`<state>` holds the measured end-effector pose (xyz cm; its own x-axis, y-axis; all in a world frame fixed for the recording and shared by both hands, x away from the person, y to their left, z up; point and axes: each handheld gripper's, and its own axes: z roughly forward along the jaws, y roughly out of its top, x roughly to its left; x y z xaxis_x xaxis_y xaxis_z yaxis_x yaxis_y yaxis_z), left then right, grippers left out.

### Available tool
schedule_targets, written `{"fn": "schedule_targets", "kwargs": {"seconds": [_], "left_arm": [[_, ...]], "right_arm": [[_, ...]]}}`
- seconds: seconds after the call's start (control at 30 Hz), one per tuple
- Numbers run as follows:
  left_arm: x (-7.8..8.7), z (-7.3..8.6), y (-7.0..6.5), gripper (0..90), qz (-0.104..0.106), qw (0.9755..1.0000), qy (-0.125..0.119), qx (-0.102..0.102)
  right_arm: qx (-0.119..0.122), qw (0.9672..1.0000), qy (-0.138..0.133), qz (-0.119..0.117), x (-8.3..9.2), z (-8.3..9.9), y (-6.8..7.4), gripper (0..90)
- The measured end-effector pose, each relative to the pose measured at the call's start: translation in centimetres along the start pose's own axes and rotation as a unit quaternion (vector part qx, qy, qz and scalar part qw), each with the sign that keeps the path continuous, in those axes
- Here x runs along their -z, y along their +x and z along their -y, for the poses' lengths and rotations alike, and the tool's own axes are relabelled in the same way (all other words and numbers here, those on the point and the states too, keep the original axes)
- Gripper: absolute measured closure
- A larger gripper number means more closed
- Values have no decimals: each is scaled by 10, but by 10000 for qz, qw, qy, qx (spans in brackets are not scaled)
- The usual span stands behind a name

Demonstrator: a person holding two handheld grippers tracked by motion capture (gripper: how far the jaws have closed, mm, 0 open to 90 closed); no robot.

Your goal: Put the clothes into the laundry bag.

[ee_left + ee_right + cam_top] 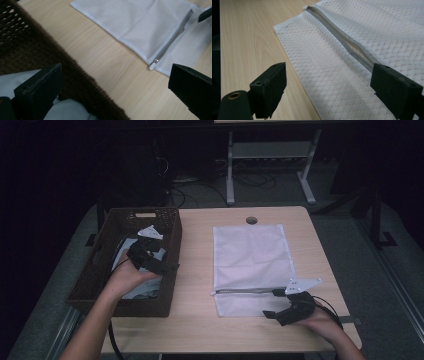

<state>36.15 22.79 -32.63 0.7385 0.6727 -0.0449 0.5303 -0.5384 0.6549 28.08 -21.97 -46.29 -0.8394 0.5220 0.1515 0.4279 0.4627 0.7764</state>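
No readable writing, brand or label on anything in the three views.

Far left of the wooden table [195,320]: dark woven basket [95,270], rectangular, handle slot in its far wall. Inside it, pale grey-blue cloth [145,290], bunched; what kind of cloth it is, cannot tell.

Left hand [122,279] comes in over the basket's near half, forearm angled up from bottom left. Left gripper [167,264] sits above the basket's right side, over the cloth, pointing right toward the table. In the left gripper view its jaws stand wide apart with nothing between them; the cloth [67,111] lies under the left jaw, the basket's rim [82,82] crosses beneath, and the bare tabletop [105,62] shows beyond.

Centre to right: white mesh bag [250,255], flat on the table, well apart from the basket. Grey zipper [245,291] runs across it near its near end; metal pull [156,60] at the zipper's left end. In the right gripper view the zipper [337,32] gapes slightly partway along.

Right: right hand [325,322] at the table's near right corner, wrist low. Right gripper [272,303] points left at the bag's right edge, beside the zipper's end. Jaws spread, holding nothing; one jaw over the tabletop, the other over the mesh [332,82] beside the zipper line.
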Motion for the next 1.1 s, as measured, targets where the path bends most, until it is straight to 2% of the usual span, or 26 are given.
{"fn": "schedule_targets", "kwargs": {"seconds": [0.23, 0.43, 0.5, 0.73, 0.87, 0.97, 1.1], "left_arm": [[9, 8, 18, 0, -296, 9993, 126, 200], [10, 18, 36, 0, -568, 9970, 274, 438], [9, 20, 41, 0, -602, 9965, 299, 497], [4, 29, 62, 0, -826, 9929, 386, 764], [-1, 34, 75, 0, -919, 9919, 400, 783], [-6, 38, 84, 0, -1065, 9897, 470, 830], [-14, 43, 97, 0, -1156, 9866, 507, 1035]], "right_arm": [[-14, 10000, -15, -11, 1, 0, -1, 131], [-29, 10000, -3, -13, 0, 0, -1, 131], [-30, 10000, -4, -13, 0, 0, -1, 131], [-25, 10000, -7, -28, 0, 1, -1, 131], [-24, 10000, -9, -36, 0, 1, -1, 131], [-26, 10000, -10, -41, 0, 1, -1, 131], [-20, 10000, -3, -45, 0, 1, -1, 131]]}}
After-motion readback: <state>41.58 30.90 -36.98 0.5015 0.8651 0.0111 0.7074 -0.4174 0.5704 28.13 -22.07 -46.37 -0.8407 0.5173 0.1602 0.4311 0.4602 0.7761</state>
